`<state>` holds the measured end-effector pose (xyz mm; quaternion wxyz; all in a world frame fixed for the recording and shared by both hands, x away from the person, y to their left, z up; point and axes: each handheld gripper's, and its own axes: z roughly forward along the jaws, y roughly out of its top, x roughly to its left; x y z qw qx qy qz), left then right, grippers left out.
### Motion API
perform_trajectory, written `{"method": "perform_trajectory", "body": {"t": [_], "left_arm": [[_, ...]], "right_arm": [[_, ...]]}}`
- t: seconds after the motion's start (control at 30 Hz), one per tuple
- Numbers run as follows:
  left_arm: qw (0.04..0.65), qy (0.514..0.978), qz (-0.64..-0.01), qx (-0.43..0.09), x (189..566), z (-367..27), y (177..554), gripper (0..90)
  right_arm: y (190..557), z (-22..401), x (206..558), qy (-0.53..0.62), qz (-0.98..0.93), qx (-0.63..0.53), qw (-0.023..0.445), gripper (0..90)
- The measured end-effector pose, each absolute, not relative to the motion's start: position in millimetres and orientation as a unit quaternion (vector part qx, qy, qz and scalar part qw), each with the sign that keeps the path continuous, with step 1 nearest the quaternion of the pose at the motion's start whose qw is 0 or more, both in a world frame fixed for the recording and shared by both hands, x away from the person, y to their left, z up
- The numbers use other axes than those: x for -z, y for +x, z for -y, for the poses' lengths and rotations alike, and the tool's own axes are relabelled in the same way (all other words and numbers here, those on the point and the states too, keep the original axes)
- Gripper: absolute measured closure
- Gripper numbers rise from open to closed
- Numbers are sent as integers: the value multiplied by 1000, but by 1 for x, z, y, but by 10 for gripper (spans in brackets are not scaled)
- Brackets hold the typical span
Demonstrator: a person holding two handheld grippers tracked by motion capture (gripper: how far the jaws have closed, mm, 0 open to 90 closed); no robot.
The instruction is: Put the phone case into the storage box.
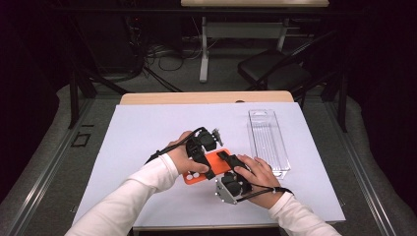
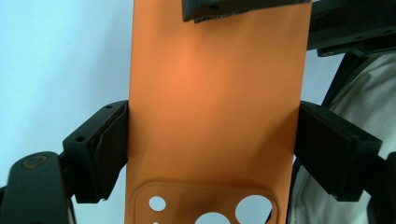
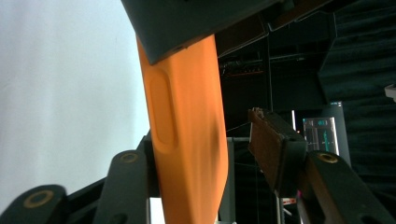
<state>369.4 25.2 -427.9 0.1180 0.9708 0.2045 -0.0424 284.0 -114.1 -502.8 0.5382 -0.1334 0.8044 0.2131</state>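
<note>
An orange phone case (image 1: 222, 163) with camera cut-outs is held just above the white mat (image 1: 147, 128). My left gripper (image 1: 202, 160) is shut on it: in the left gripper view both black pads (image 2: 109, 140) press on the long edges of the case (image 2: 210, 107). My right gripper (image 1: 230, 161) comes in from the right end. In the right gripper view the case (image 3: 191, 140) stands edge-on between the jaws, against the left one, while the brown pad (image 3: 268, 137) of the right jaw stands off it with a gap.
A clear plastic box (image 1: 268, 140) lies on the mat to the right of the hands. The table's wooden far edge (image 1: 206, 97) shows beyond the mat. A black folding chair (image 1: 275, 69) and desk legs stand on the floor behind.
</note>
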Motion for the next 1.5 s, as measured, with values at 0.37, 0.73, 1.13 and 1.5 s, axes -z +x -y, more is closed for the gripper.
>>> {"method": "perform_trajectory", "body": {"t": [0.37,0.73,1.13,1.5], "left_arm": [[117,972,-200,46,427,-24,369,155],[121,971,-197,53,426,-23,368,156],[122,971,-200,54,427,-24,368,156],[125,970,-202,59,427,-25,368,157]], "right_arm": [[285,113,505,-140,-803,-204,543,573],[286,114,508,-146,-798,-194,551,636],[284,113,510,-164,-796,-180,554,707],[283,112,512,-169,-791,-175,562,737]]}}
